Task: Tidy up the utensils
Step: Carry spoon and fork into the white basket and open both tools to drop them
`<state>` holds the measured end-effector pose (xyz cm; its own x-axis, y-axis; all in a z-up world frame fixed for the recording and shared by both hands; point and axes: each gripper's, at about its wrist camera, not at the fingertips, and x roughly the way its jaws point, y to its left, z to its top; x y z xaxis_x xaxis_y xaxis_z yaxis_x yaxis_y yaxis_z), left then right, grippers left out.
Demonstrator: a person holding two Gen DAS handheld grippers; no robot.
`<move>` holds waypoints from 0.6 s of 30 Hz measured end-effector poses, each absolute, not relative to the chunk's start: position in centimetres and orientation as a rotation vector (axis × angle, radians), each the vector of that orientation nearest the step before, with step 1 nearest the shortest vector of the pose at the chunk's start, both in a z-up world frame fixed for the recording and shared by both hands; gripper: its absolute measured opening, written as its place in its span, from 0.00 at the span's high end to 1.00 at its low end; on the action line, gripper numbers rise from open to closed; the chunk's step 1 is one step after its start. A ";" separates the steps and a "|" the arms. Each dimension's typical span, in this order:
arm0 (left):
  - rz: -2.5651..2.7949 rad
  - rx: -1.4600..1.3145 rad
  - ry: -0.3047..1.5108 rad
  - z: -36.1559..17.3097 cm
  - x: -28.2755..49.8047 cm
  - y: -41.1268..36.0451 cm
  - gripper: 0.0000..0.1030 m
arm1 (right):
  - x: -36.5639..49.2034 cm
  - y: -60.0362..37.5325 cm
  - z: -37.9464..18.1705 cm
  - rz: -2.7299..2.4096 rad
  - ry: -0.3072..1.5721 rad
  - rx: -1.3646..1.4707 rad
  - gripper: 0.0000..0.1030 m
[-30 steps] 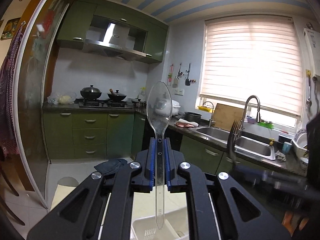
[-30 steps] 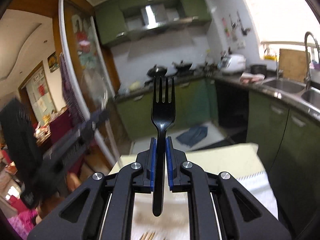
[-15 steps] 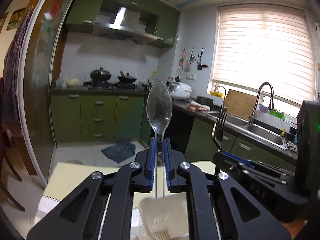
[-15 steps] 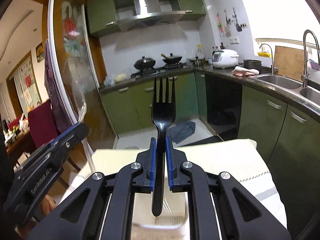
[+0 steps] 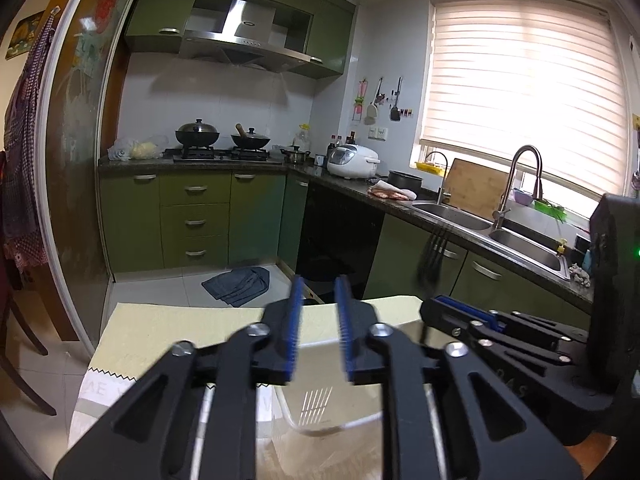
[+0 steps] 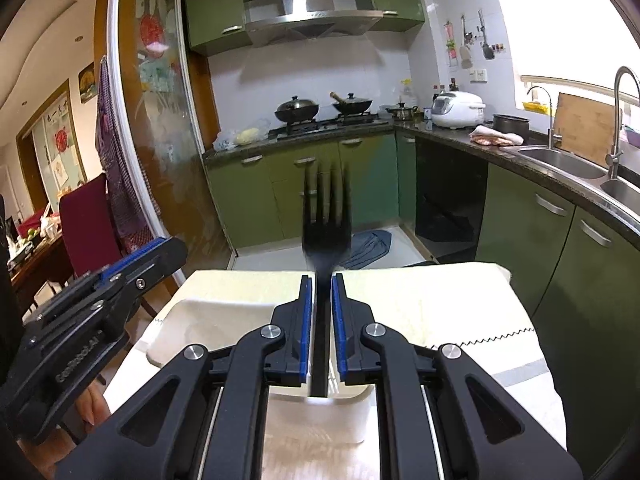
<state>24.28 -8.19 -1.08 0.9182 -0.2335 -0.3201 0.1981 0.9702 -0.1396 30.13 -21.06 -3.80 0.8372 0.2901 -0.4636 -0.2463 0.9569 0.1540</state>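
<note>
My left gripper [image 5: 318, 300] is open and empty above a white plastic utensil holder [image 5: 320, 396] on the cloth-covered table; the clear spoon is not visible. My right gripper [image 6: 321, 292] holds a black plastic fork [image 6: 326, 220], motion-blurred, upright between slightly parted blue pads; the handle hangs over the white holder [image 6: 224, 320]. The fork [image 5: 434, 256] and the right gripper [image 5: 480, 320] also show at the right of the left wrist view. The left gripper [image 6: 132, 264] shows at the left of the right wrist view.
The table has a pale yellow cloth [image 6: 440, 304] with a zigzag border. Green kitchen cabinets [image 5: 192, 216], a stove with woks [image 5: 224, 140], a sink [image 5: 480, 224] and a rag on the floor [image 5: 238, 284] lie beyond. A red chair [image 6: 86, 232] stands left.
My left gripper has opened and the clear spoon it held is gone from between its pads. Both grippers have lowered toward the white holder. The fork now looks blurred with the right pads slightly apart.
</note>
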 end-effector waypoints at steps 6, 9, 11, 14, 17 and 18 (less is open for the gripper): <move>-0.218 -0.104 0.364 0.2 22.8 -7.5 0.60 | 29.7 -21.2 -3.8 0.281 0.501 0.095 0.84; -0.223 -0.109 0.410 1.0 21.8 -6.8 0.50 | 28.9 -21.9 -3.0 0.287 0.488 0.114 0.81; -0.210 -0.082 0.457 1.3 20.8 -6.4 0.49 | 27.9 -22.8 -2.3 0.293 0.475 0.131 0.70; -0.197 -0.011 0.628 0.1 19.7 -6.2 0.50 | 25.7 -24.7 -1.3 0.288 0.471 0.151 0.64; -0.212 0.030 0.887 -3.3 19.1 -6.1 0.62 | 23.9 -26.9 -1.3 0.277 0.511 0.167 0.61; -0.218 0.034 0.965 -4.5 18.9 -6.1 0.72 | 23.3 -27.6 -1.5 0.275 0.531 0.171 0.59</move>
